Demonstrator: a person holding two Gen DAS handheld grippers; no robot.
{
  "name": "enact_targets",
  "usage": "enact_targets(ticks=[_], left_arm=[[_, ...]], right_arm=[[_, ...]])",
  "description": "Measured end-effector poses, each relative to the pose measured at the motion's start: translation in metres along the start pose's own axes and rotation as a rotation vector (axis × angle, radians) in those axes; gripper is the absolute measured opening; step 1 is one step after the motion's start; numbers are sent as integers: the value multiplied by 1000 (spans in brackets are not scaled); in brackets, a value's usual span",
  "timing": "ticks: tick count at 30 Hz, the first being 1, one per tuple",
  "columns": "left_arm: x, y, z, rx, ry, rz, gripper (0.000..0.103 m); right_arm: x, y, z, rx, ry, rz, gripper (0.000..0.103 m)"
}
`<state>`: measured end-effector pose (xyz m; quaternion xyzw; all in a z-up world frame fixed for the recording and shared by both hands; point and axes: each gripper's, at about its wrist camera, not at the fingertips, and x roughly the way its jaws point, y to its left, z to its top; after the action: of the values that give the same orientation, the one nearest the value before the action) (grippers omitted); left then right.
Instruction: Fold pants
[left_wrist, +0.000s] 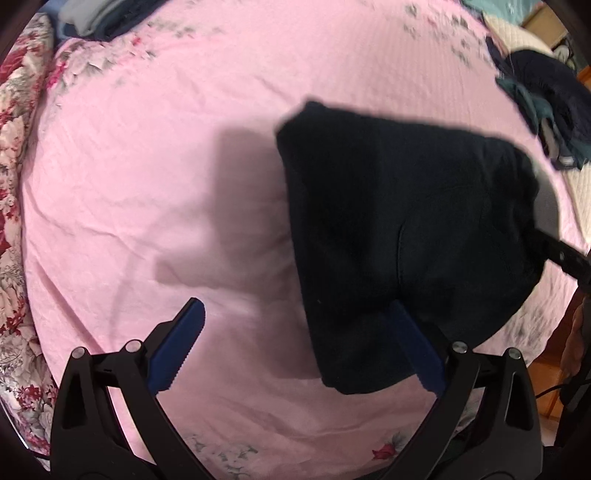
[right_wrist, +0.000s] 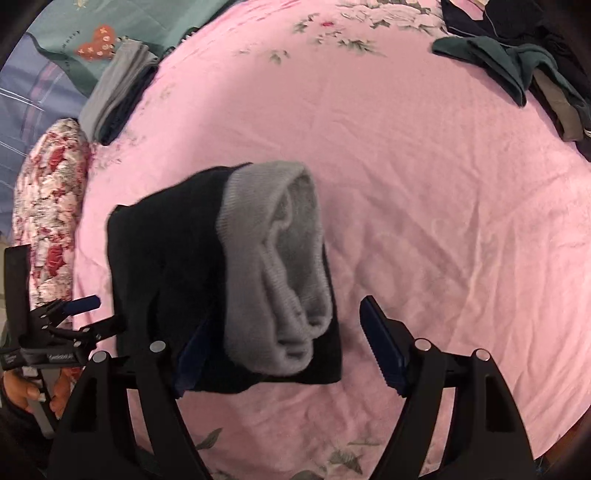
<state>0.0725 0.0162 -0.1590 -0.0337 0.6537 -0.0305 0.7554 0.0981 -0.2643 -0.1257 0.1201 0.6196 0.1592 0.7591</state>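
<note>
The dark navy pants (left_wrist: 406, 236) lie folded into a compact bundle on the pink bedspread (left_wrist: 166, 184). In the right wrist view the pants (right_wrist: 173, 251) show a grey ribbed waistband (right_wrist: 280, 266) on top. My left gripper (left_wrist: 295, 347) is open, its right finger at the bundle's near edge and its left finger over bare bedspread. My right gripper (right_wrist: 280, 339) is open, its left finger partly under the bundle's near edge. The left gripper also shows at the left edge of the right wrist view (right_wrist: 70, 314).
A pile of dark and teal clothes (right_wrist: 524, 62) lies at the far right of the bed. Folded grey and dark clothes (right_wrist: 118, 88) lie at the far left. A floral quilt edge (right_wrist: 48, 206) runs along the left. The pink bedspread (right_wrist: 443, 221) is wrinkled.
</note>
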Motion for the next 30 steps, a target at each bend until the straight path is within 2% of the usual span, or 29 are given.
enact_targets(ticks=[2, 5, 6, 7, 9, 12, 17, 20, 21, 24, 25, 28, 30], left_arm=[[-12, 7, 4, -31, -30, -22, 101], [-20, 14, 7, -68, -51, -32, 101], [-18, 14, 6, -71, -44, -29, 101], [-15, 13, 2, -65, -29, -30, 101], [-7, 9, -7, -36, -4, -24, 101], [4, -2, -22, 3, 29, 4, 101], [14, 1, -37, -31, 21, 2, 101], [24, 4, -40, -54, 23, 5, 101], [27, 4, -40, -66, 22, 4, 101], [33, -1, -38, -72, 17, 10, 101], [32, -1, -38, -70, 17, 14, 101], [24, -3, -36, -62, 10, 26, 101], [15, -3, -35, -55, -13, 44, 101]], right_arm=[[-16, -2, -1, 11, -40, 9, 78], [-52, 3, -1, 6, -175, 58, 77], [-60, 9, 2, -17, -200, 81, 74], [-62, 16, 6, -35, -208, 101, 64], [-56, 39, 17, -89, -188, 184, 57], [-26, 74, 29, -162, -123, 236, 45], [31, 138, 46, -252, 28, 369, 23], [58, 164, 52, -308, 73, 334, 18], [67, 169, 55, -324, 82, 301, 17], [93, 172, 63, -352, 102, 162, 0], [98, 170, 64, -364, 95, 137, 0], [92, 156, 66, -322, 99, 190, 0], [65, 149, 67, -311, 45, 225, 4]])
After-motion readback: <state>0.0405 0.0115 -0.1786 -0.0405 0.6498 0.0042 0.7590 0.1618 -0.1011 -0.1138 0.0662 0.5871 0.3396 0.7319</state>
